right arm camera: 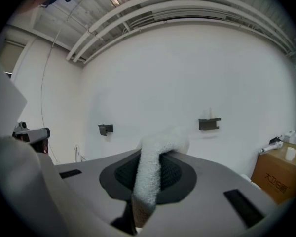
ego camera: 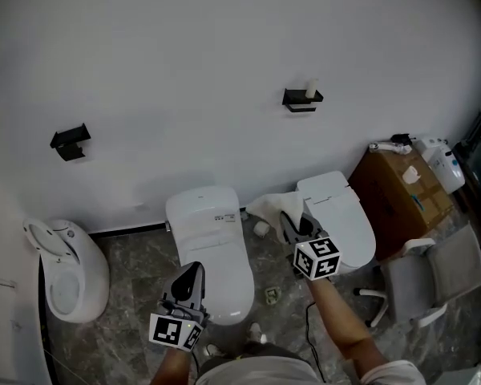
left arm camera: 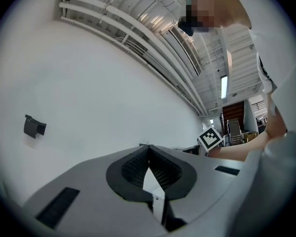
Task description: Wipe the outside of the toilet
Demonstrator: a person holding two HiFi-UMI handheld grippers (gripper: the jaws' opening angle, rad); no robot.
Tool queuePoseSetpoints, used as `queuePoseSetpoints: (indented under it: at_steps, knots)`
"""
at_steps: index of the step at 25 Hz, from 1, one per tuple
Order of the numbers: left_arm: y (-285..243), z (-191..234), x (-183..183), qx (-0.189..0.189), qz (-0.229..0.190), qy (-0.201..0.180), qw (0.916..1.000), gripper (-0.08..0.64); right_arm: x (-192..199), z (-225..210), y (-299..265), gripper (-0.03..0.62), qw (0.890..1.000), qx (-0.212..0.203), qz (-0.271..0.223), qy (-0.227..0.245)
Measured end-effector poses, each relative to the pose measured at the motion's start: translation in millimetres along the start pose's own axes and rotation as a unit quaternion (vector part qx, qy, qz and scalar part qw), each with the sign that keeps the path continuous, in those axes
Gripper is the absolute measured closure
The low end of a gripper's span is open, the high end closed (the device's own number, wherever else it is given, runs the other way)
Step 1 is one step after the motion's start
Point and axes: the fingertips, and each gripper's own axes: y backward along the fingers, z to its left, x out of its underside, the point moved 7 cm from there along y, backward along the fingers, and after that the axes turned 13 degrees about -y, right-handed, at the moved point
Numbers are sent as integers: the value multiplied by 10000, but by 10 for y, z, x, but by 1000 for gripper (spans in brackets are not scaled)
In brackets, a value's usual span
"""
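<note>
Two white toilets stand against the wall with lids down, one in the middle (ego camera: 211, 251) and one to the right (ego camera: 341, 215). My right gripper (ego camera: 293, 225) hangs over the gap between them, close to the right toilet's left side. It is shut on a white fluffy cloth (ego camera: 276, 207), which sticks up out of its jaws (right arm camera: 155, 159). My left gripper (ego camera: 191, 275) hovers over the front of the middle toilet, touching nothing. Its fingertips (left arm camera: 148, 147) meet with nothing between them, pointing at the bare wall.
A white floor-standing urinal (ego camera: 64, 267) is at the left. A cardboard box (ego camera: 401, 195) with a white bottle (ego camera: 442, 165) on it and a grey office chair (ego camera: 433, 275) crowd the right. Two black brackets (ego camera: 70, 142) (ego camera: 302, 98) hang on the wall. A small roll (ego camera: 261, 228) lies on the floor.
</note>
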Motion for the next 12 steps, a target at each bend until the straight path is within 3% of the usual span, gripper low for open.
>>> queuePoseSetpoints:
  at_steps: [12]
  knots:
    - [234, -13, -390, 104, -265, -250, 9993, 542, -542, 954, 640, 522, 9916, -1094, -537, 440]
